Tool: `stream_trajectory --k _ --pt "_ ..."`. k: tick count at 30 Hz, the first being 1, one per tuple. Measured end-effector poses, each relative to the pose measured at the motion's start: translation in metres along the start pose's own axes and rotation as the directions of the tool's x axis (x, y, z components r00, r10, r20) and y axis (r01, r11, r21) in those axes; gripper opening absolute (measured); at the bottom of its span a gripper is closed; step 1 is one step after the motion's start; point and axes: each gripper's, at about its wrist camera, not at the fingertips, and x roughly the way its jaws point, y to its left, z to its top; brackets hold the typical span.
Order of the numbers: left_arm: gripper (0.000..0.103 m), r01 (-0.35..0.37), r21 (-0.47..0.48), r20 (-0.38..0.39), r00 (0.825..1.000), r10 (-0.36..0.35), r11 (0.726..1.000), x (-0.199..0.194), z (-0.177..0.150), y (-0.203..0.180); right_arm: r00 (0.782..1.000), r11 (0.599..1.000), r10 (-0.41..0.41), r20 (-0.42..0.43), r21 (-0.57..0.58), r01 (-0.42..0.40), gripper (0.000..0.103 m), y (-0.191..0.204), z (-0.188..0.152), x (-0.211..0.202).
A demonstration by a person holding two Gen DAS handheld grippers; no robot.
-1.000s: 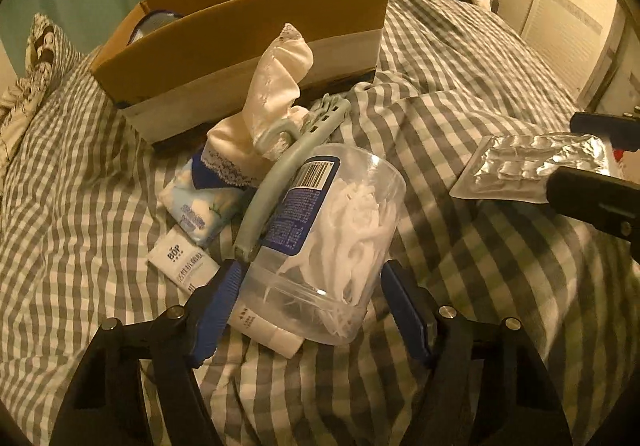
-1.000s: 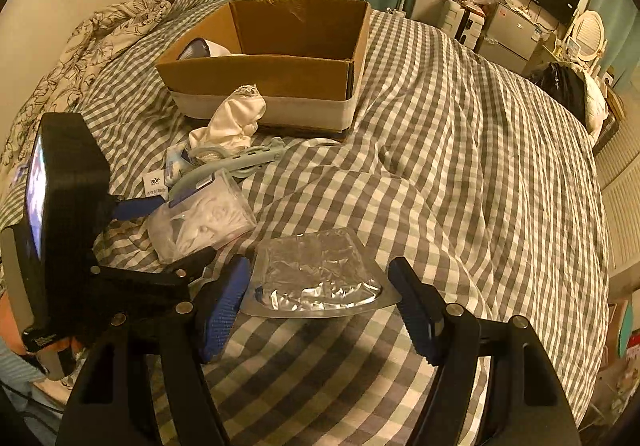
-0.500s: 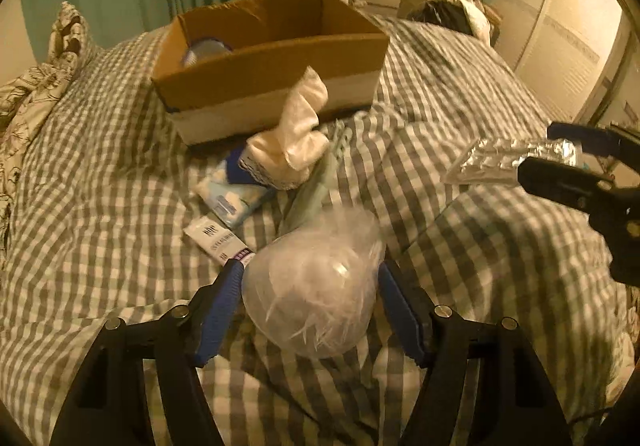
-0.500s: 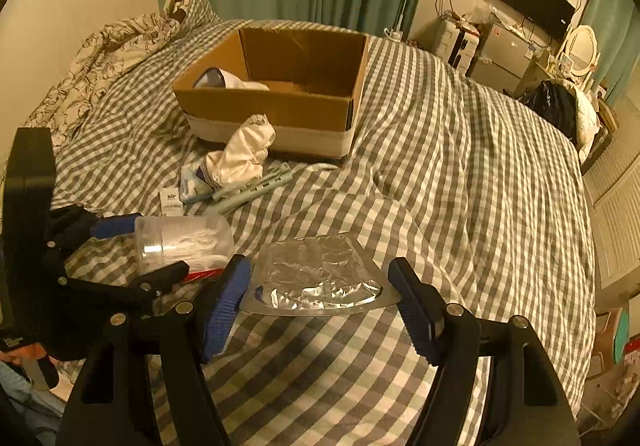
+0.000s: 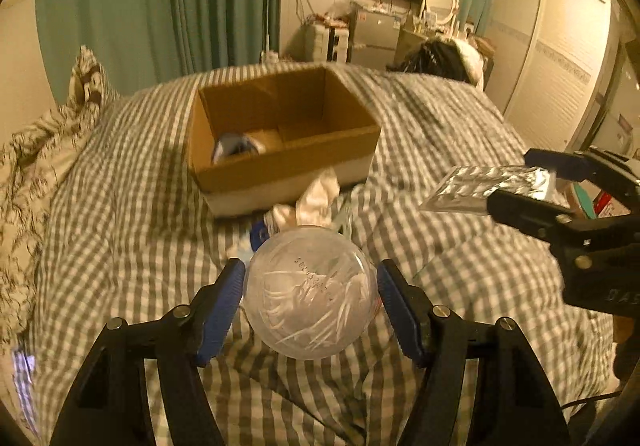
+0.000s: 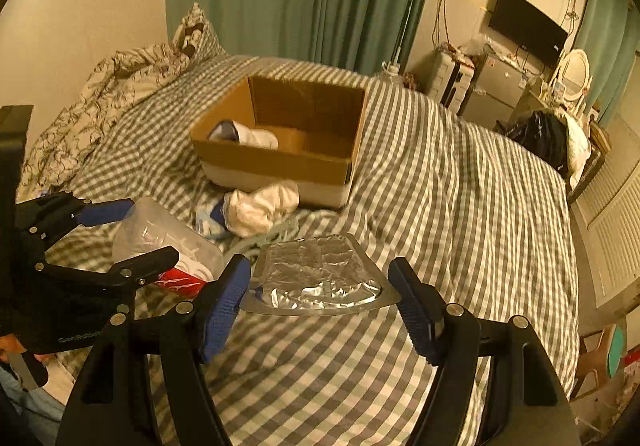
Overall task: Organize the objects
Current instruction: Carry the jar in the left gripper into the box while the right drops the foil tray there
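Left gripper (image 5: 310, 294) clamps a clear plastic jar (image 5: 310, 292) above the checked bedspread (image 6: 460, 186); right gripper (image 6: 320, 288) clamps a foil blister pack (image 6: 316, 272); cardboard box (image 6: 280, 162) sits beyond.

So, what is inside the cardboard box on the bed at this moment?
Inside the cardboard box, one white and blue item lies in the near left corner. The rest of the visible floor is bare brown cardboard. The near wall hides the strip of floor directly behind it.
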Motion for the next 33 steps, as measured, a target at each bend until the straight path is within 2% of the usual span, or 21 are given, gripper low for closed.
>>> stream_trajectory --k 9,15,24,33 --pt "0.069 -0.016 0.003 0.105 0.994 0.016 1.0 -0.014 0.066 0.015 0.997 1.0 0.011 0.08 -0.001 -0.011 0.071 -0.009 0.054 -0.002" --pt "0.069 -0.049 -0.002 0.152 0.987 0.049 0.999 0.001 0.115 0.03 0.994 1.0 0.012 0.106 0.005 -0.012 0.071 -0.015 0.097 0.02" --pt "0.069 -0.119 -0.031 0.115 0.986 0.121 0.992 0.061 0.16 0.067 0.995 0.999 0.023 0.093 0.04 -0.027 0.071 -0.022 0.15 0.091" --pt "0.069 -0.141 -0.014 0.025 0.99 0.141 0.99 0.134 0.168 0.083 0.999 0.996 0.029 0.034 0.087 -0.032 0.072 -0.034 0.157 0.158"
